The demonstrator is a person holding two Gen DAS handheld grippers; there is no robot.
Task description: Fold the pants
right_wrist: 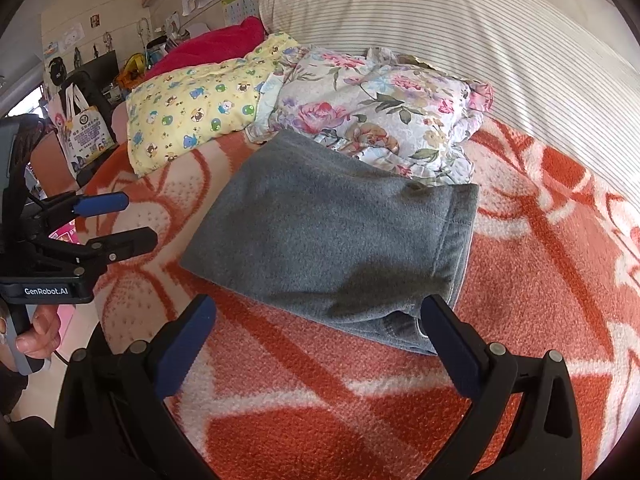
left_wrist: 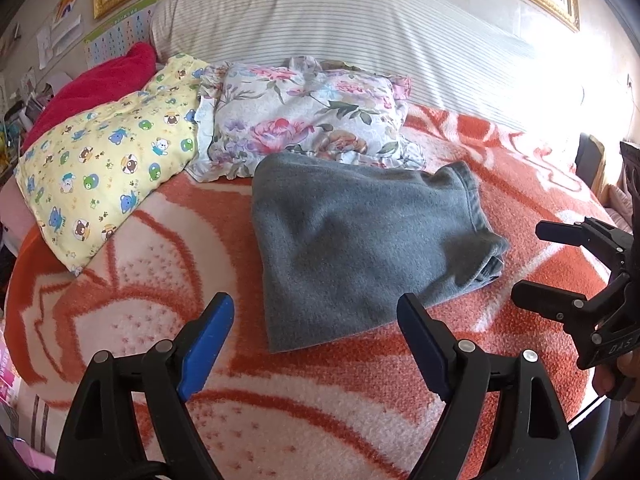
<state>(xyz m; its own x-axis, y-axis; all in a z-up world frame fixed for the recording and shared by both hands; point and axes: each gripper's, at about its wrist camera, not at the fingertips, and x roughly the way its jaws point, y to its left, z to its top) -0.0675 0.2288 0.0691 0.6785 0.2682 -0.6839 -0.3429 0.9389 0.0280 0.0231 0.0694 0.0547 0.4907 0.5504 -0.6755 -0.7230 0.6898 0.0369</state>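
Note:
The grey fleece pants lie folded into a compact stack on the orange and white blanket; they also show in the right wrist view. My left gripper is open and empty, just short of the stack's near edge; it also shows at the left of the right wrist view. My right gripper is open and empty, its right finger beside the stack's near corner; it also shows at the right of the left wrist view.
A floral pillow touches the far edge of the pants. A yellow bear-print pillow and a red blanket lie at the left. A striped cushion stands along the back. The bed edge drops off at left.

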